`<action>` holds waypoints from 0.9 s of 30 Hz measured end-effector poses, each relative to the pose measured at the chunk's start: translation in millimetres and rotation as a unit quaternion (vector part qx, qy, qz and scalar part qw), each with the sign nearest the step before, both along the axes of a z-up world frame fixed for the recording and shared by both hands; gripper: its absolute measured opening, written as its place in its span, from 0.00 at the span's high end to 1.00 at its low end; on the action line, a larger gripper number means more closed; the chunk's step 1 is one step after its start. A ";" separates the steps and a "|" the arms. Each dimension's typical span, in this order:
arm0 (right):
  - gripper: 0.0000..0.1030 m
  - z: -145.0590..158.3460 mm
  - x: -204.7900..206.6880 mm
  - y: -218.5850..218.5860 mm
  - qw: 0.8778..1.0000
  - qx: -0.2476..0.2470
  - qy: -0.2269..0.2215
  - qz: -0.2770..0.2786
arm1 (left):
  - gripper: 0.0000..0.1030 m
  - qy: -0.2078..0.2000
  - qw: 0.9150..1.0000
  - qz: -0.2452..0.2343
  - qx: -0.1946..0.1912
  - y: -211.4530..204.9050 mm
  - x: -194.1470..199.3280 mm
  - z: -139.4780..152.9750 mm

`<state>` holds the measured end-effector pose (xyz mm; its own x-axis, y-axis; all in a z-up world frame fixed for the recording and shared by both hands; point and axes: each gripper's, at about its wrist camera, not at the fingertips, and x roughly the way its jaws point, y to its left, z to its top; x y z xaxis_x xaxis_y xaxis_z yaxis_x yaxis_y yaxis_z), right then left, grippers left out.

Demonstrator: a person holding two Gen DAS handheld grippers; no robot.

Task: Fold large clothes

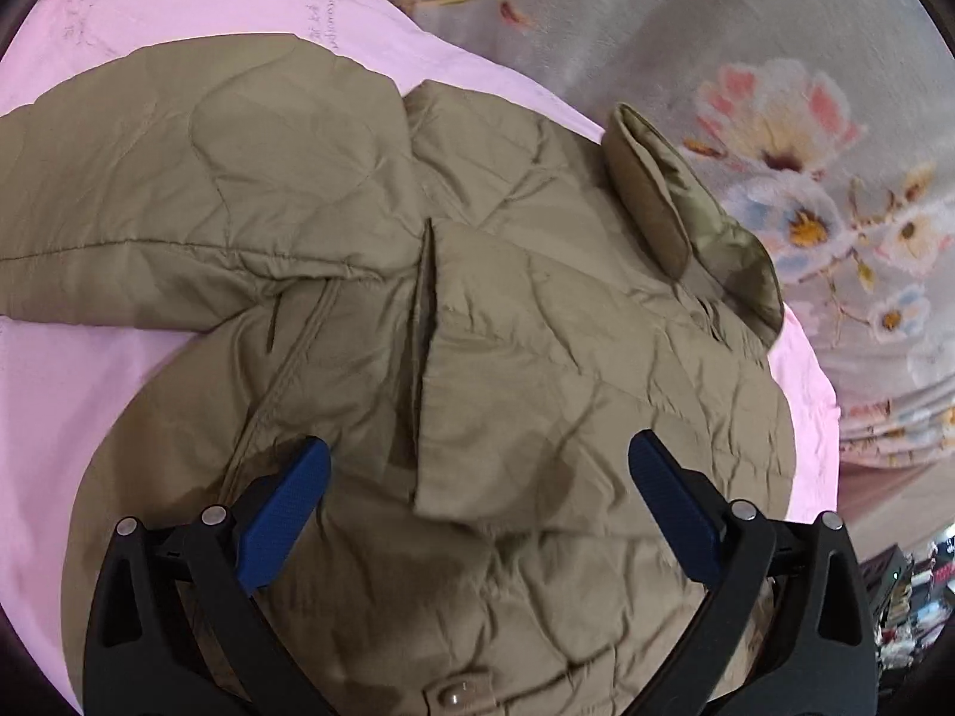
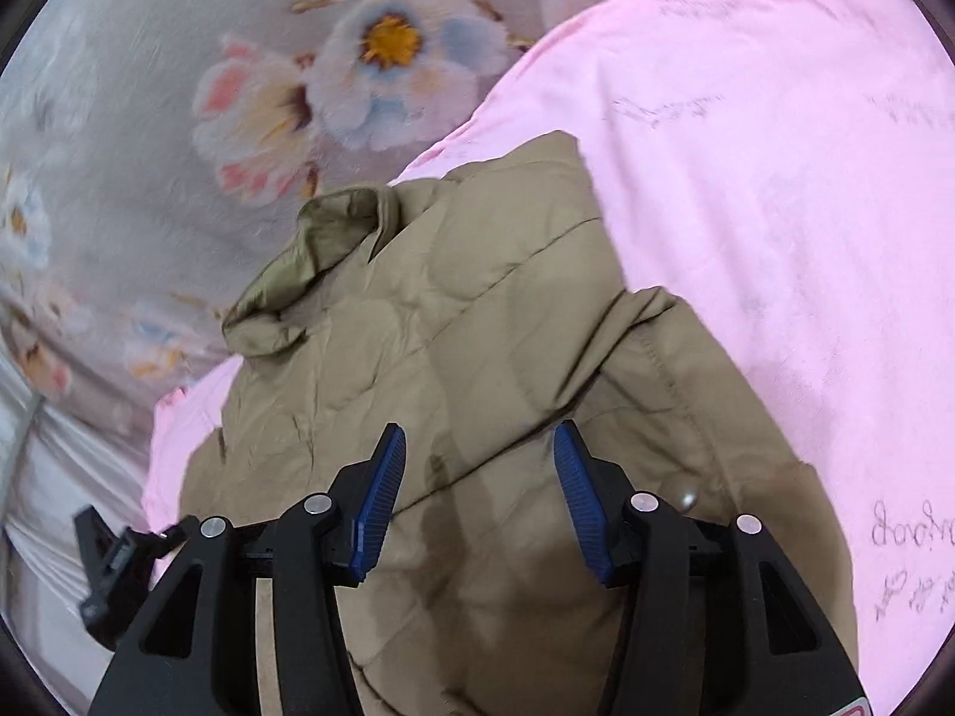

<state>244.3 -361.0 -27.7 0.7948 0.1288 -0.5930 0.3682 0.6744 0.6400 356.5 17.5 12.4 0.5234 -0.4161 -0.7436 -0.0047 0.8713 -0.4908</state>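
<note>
— Hovering over the cloth, both tools look empty: the left gripper (image 1: 477,459) has its blue pads spread wide, the right gripper (image 2: 477,453) is spread too, a bit narrower, and neither pinches anything.

— Where does the jacket (image 1: 507,358) lie from them?

— Directly under and ahead of both. In the left view its body runs away from the fingers toward the collar (image 1: 668,197) at the far end, with a sleeve (image 1: 179,197) thrown out to the left.

— Which one is nearer the next hold?

— My guess is the left one, given the loose front flap (image 1: 477,429) lying between its pads.

— Material?

— Tan quilted padding, puffy, creased, with stitched curves; a snap (image 1: 453,698) shows near the hem. It rests on a smooth pink sheet (image 2: 776,179), itself laid over a plush floral blanket (image 2: 149,119).
</note>
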 end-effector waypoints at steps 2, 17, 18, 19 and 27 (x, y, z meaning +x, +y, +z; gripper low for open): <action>0.50 -1.9 3.3 -9.6 1.000 0.011 0.001 -0.019 | 0.32 -0.005 1.000 -0.001 0.012 -4.5 5.7 1.8; 0.93 19.0 29.0 -13.1 0.995 -0.098 -0.016 -0.024 | 0.97 -0.102 0.974 -0.004 0.200 -36.6 17.7 18.9; 0.93 9.2 32.3 -14.3 0.995 -0.097 0.002 -0.023 | 0.97 -0.091 0.973 -0.007 0.210 -38.3 17.8 6.3; 0.93 -4.0 37.4 -15.7 0.995 -0.090 0.026 -0.022 | 0.97 -0.082 0.975 -0.007 0.209 -38.3 17.6 -1.1; 0.94 -11.1 34.1 -16.1 0.990 -0.124 0.065 -0.002 | 0.94 -0.053 0.960 -0.008 0.276 -48.1 0.5 -0.4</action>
<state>278.3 -377.1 -38.8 0.7093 -0.0355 -0.7040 0.4394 0.8032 0.4022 357.0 -30.6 11.9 0.6046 0.0172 -0.7963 0.0346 0.9983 0.0478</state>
